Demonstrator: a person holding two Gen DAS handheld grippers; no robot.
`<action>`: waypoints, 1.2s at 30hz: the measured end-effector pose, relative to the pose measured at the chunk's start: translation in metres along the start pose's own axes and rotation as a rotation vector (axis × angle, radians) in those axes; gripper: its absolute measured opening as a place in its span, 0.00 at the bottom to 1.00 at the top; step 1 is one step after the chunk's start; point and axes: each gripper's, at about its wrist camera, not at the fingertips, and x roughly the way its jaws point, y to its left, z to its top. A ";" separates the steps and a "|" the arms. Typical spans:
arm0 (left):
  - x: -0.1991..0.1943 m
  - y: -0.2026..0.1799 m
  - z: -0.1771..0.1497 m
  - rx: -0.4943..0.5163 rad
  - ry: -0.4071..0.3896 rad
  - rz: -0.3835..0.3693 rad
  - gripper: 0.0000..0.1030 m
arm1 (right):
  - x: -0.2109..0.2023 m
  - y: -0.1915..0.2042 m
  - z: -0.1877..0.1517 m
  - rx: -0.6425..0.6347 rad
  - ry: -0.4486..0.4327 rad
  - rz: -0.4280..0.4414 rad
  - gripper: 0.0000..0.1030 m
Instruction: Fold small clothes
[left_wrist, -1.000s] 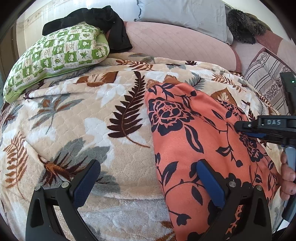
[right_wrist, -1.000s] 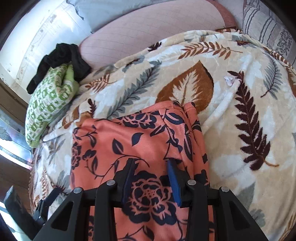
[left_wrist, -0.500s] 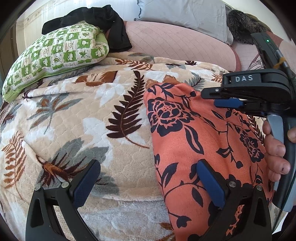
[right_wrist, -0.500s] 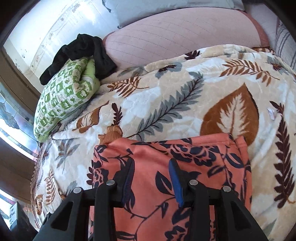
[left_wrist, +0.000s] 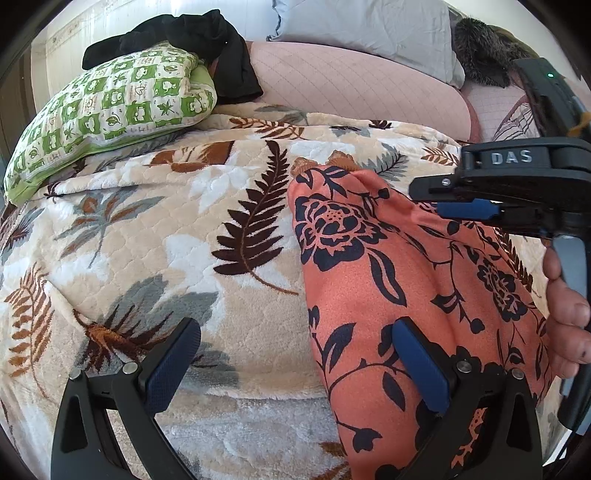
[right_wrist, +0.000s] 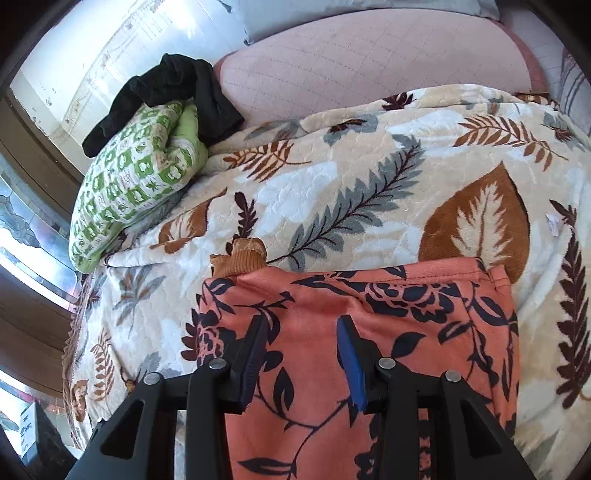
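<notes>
An orange garment with a dark floral print (left_wrist: 399, 280) lies folded on a leaf-patterned blanket (left_wrist: 184, 221). My left gripper (left_wrist: 295, 354) is open wide, low over the blanket, with its right finger (left_wrist: 417, 362) over the garment's left edge. My right gripper (right_wrist: 303, 350) is open with a narrower gap and hovers over the garment (right_wrist: 369, 325) near its far edge. It also shows from the side in the left wrist view (left_wrist: 443, 199), at the right, above the garment. A brown cuff (right_wrist: 240, 258) sticks out at the garment's far left corner.
A green-and-white checked pillow (left_wrist: 110, 110) lies at the far left with black clothing (left_wrist: 207, 40) on it. A pink quilted cushion (left_wrist: 351, 85) and a grey pillow (left_wrist: 369, 26) lie behind the blanket. A window frame (right_wrist: 29, 229) stands at the left.
My right gripper has moved forward toward the garment's far edge and risen above it. The left gripper has stayed in place and open.
</notes>
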 end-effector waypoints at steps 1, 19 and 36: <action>0.000 0.000 0.000 -0.002 0.000 0.000 1.00 | -0.007 -0.001 -0.003 -0.002 -0.007 -0.004 0.42; -0.001 0.000 -0.001 -0.002 -0.003 0.002 1.00 | -0.032 -0.057 -0.054 0.091 0.107 -0.111 0.44; 0.003 -0.001 0.001 -0.008 -0.010 0.002 1.00 | -0.066 -0.086 -0.040 0.141 -0.052 -0.045 0.58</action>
